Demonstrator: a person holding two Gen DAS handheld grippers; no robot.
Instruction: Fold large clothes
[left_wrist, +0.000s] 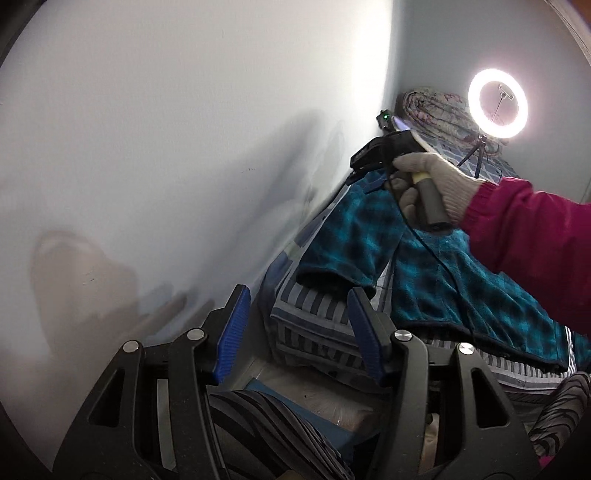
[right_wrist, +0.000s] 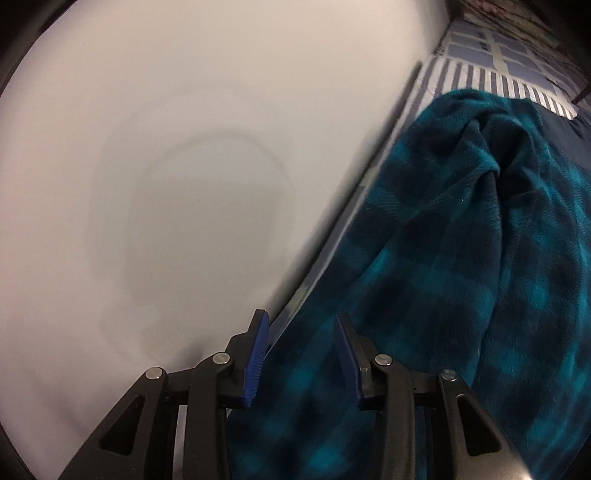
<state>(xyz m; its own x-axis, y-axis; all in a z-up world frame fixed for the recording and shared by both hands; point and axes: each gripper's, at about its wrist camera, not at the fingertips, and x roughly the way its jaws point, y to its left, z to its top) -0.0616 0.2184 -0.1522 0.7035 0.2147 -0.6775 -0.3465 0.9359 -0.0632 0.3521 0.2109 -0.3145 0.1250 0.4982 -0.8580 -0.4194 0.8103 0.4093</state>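
A teal and dark plaid fleece garment (left_wrist: 443, 280) lies spread on the striped bed sheet (left_wrist: 317, 314), one sleeve-like part reaching toward the wall. My left gripper (left_wrist: 298, 306) hovers open near the garment's nearer hem, with nothing between its blue pads (left_wrist: 232, 328). A gloved hand (left_wrist: 443, 184) in a magenta sleeve holds my right gripper (left_wrist: 364, 166) over the garment's far end by the wall. In the right wrist view that gripper (right_wrist: 301, 350) stands open just above the plaid fleece (right_wrist: 461, 258), its pads not pressing on the cloth.
A white wall (left_wrist: 166, 147) runs along the bed's left side. A lit ring light (left_wrist: 497, 104) on a small tripod and a rolled quilt (left_wrist: 436, 110) stand at the bed's far end. Zebra-striped cloth (left_wrist: 266, 424) lies below my left gripper. A black cable crosses the garment.
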